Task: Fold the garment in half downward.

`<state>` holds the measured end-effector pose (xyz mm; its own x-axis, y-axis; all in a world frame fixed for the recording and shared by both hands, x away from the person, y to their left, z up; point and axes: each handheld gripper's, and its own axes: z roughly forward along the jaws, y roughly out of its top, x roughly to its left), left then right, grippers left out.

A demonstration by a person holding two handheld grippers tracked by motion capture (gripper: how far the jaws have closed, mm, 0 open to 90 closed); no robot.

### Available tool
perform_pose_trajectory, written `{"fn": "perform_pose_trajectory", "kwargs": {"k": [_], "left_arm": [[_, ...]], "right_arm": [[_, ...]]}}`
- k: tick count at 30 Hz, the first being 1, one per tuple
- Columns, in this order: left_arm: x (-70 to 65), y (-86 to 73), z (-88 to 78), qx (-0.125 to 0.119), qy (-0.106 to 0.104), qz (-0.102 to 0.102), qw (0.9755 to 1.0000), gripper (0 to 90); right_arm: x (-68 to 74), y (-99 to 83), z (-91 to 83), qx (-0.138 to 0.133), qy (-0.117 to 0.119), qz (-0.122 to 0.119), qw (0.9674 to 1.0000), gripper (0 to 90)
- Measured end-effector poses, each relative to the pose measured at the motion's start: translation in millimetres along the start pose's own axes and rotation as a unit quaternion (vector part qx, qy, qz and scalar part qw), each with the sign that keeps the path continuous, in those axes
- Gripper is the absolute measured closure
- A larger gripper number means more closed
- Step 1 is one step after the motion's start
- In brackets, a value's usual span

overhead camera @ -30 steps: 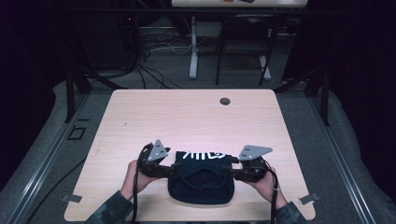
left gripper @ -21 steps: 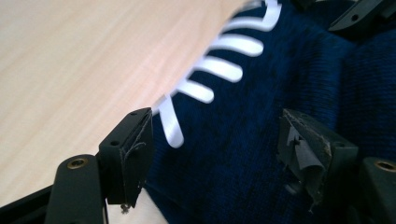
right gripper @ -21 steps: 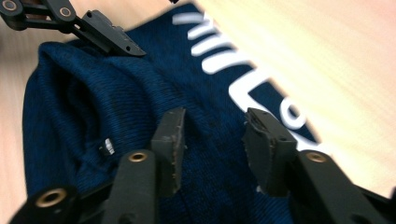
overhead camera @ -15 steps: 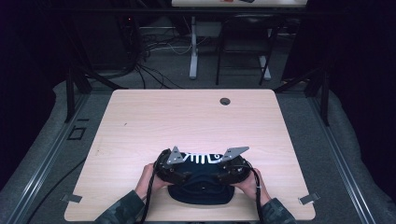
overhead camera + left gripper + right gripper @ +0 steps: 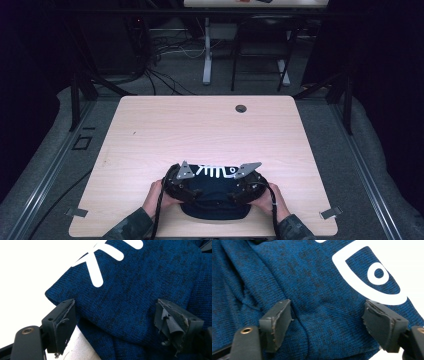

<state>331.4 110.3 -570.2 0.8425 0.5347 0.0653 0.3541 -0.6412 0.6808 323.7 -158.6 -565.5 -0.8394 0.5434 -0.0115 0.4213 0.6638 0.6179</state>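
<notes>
A light wooden tabletop [image 5: 200,130] is sitting on grey carpet [image 5: 60,145], a round cable hole [image 5: 241,108] showing near its far edge. Dark cables [image 5: 165,65] are trailing across the floor behind it, beside the white leg of a second desk [image 5: 206,55]. Black frame posts [image 5: 75,95] are standing at the left, and metal brackets [image 5: 76,212] are jutting from the near corners.

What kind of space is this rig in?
Probably a lab or recording workspace, not a home: a bare wooden table with a cable hole, tangled cables on the floor behind it, and dark framing around. Both grippers are open over a blue knitted garment.
</notes>
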Motion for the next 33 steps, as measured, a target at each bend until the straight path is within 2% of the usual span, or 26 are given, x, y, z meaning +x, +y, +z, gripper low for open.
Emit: {"fn": "perform_pose_trajectory", "kwargs": {"k": [8, 10, 11, 12, 13, 15, 23, 27, 33], "left_arm": [[2.3, -2.3, 1.8, -0.001, 0.005, -0.014, 0.9999, 14.9], [3.4, -2.6, 2.3, -0.002, 0.005, -0.017, 0.9998, 14.7], [3.9, -2.5, 2.6, -0.001, 0.006, -0.018, 0.9998, 14.1], [4.1, -2.4, 3.3, -0.001, 0.008, -0.019, 0.9998, 13.0], [4.6, -2.2, 3.4, -0.001, 0.013, -0.019, 0.9997, 12.1], [6.8, -1.3, 3.9, 0.001, 0.014, -0.022, 0.9997, 12.1], [21.0, 0.3, 7.5, -0.003, 0.027, -0.037, 0.999, 12.1], [30.9, -0.6, 10.4, -0.01, 0.025, -0.051, 0.9983, 12.1], [34.7, -0.4, 12.4, -0.013, 0.024, -0.06, 0.9978, 12.1]], "right_arm": [[-4.3, 3.0, 4.7, 0.002, -0.005, -0.01, 0.9999, 18.2], [-7.0, 4.4, 6.2, 0.003, -0.006, -0.01, 0.9999, 15.1], [-8.9, 5.4, 7.3, 0.007, -0.012, -0.009, 0.9999, 9.2], [-11.8, 6.0, 10.7, 0.012, -0.014, 0.002, 0.9998, 4.2], [-15.9, 5.4, 14.0, 0.012, -0.006, 0.015, 0.9998, 2.4], [-20.9, 6.1, 15.2, 0.011, -0.002, 0.019, 0.9998, 2.6], [-31.1, 15.8, 23.7, 0.009, -0.017, 0.025, 0.9995, 0.5], [-38.0, 19.5, 28.0, 0.003, -0.016, 0.029, 0.9995, 0.4], [-42.2, 21.6, 30.1, 0.001, -0.016, 0.029, 0.9994, 0.4]]}}
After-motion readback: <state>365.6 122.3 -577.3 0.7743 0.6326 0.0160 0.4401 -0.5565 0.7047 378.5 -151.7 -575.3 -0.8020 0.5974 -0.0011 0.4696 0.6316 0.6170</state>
